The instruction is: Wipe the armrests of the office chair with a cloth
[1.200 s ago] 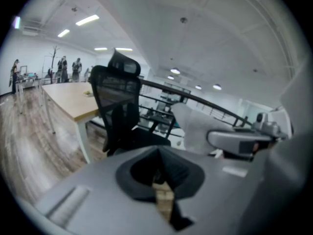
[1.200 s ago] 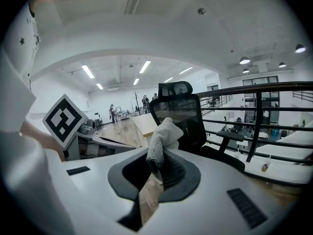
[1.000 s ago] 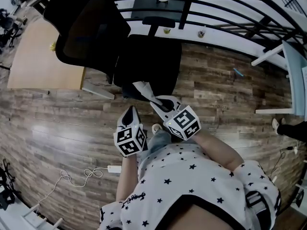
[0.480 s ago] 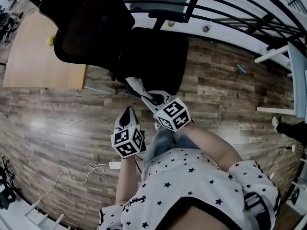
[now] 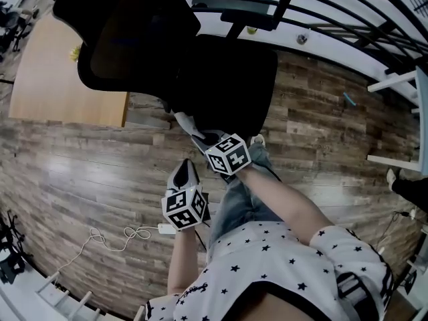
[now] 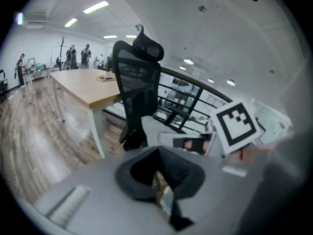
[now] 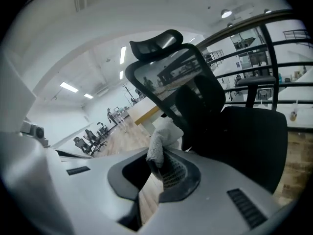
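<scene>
My right gripper (image 7: 159, 164) is clenched on the white cloth (image 7: 162, 138) — the cloth is just beside the front edge of the office chair (image 7: 195, 94) seat, apart from the armrest (image 7: 255, 81). My left gripper (image 5: 183, 174) is closed on nothing — it is lower, over the wooden floor (image 5: 80, 172).

Carried the right gripper (image 5: 199, 132) and the cloth (image 5: 185, 120) clamped in it forward and leftward, up to the near seat edge of the office chair (image 5: 227, 79); left the left gripper (image 5: 183, 168) trailing behind, lower in the head view; stepped one jeans-clad leg (image 5: 244, 186) forward toward the seat.
</scene>
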